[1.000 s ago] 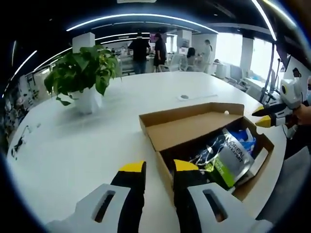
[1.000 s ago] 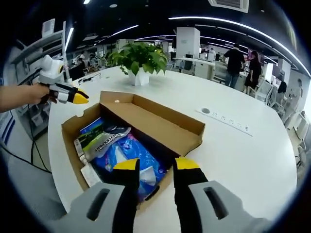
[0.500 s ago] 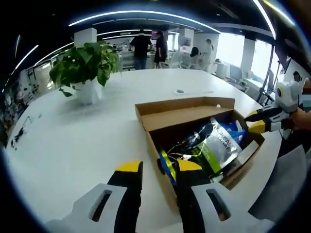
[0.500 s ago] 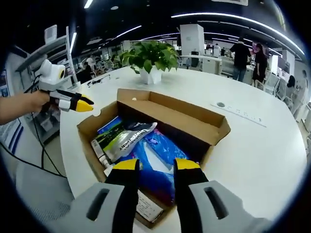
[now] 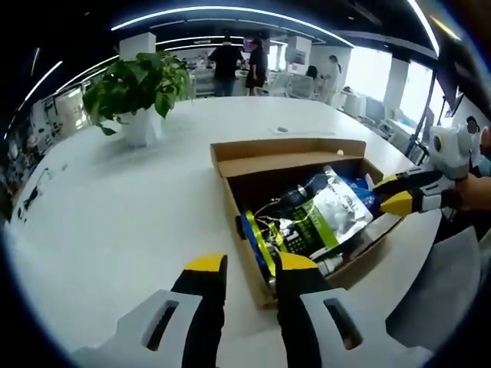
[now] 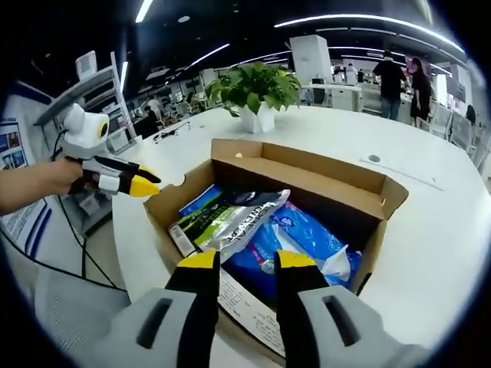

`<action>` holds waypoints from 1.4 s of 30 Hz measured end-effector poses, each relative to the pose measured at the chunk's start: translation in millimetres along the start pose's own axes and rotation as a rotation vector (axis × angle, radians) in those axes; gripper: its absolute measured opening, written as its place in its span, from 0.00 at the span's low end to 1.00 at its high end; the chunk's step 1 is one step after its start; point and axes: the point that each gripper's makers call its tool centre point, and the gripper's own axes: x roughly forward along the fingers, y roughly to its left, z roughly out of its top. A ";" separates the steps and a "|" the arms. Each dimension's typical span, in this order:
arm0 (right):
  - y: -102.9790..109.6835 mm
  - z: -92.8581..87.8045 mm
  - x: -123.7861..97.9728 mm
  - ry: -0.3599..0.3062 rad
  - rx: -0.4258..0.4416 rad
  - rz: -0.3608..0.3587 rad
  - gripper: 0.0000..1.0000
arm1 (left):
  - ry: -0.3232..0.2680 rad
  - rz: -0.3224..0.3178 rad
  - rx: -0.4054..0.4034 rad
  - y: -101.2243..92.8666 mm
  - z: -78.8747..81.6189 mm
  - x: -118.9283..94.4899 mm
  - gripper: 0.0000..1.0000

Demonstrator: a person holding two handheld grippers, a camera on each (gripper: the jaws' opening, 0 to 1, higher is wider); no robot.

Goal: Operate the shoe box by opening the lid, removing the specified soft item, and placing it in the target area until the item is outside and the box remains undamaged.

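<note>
The shoe box [image 6: 307,192] sits open near the edge of the white desk [image 5: 115,215], and its lid stands up at the back. Inside lie soft shiny packs: a silver and green pouch [image 6: 230,222] on top and a blue pack [image 6: 299,241] next to it. They look light, squashy and a bit slippery, so I think the loose top edge or a corner of the pouch is the best place to pinch. The cardboard walls look thin and could bend if pushed.

The right hand-held gripper [image 6: 239,261] hangs just above the near wall of the box, with a small gap between its jaws and nothing in them. The left hand-held gripper [image 5: 249,264] is at the other short end of the box, with its jaws a little apart and empty too. A plant in a white pot [image 5: 138,92] stands far off on the desk.
</note>
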 end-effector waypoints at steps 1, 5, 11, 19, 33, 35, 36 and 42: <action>1.9 -0.2 2.3 -0.001 0.004 0.004 0.25 | 0.005 0.000 -0.002 -0.6 -1.4 -0.5 0.22; 5.0 -0.4 9.0 0.001 0.034 0.011 0.24 | 0.032 -0.001 -0.020 -2.1 -8.8 -2.5 0.20; 5.7 0.0 16.5 0.004 0.071 0.017 0.22 | 0.060 -0.013 -0.076 -7.4 -16.7 -4.1 0.09; 5.9 -2.4 26.1 0.015 0.093 0.019 0.19 | 0.063 -0.005 -0.135 -6.1 -22.0 -2.4 0.03; 7.1 -3.1 38.0 0.025 0.174 0.025 0.10 | 0.045 -0.021 -0.181 -6.0 -22.4 -2.2 0.02; 8.5 -1.4 38.4 0.017 0.170 0.032 0.08 | 0.042 -0.020 -0.178 -6.1 -22.6 -2.3 0.02; 7.3 -0.8 38.6 0.012 0.137 0.025 0.07 | 0.040 -0.020 -0.178 -6.1 -22.6 -2.3 0.02; 6.5 0.1 33.9 0.008 0.097 0.017 0.01 | 0.035 -0.016 -0.169 -5.9 -22.9 -2.2 0.02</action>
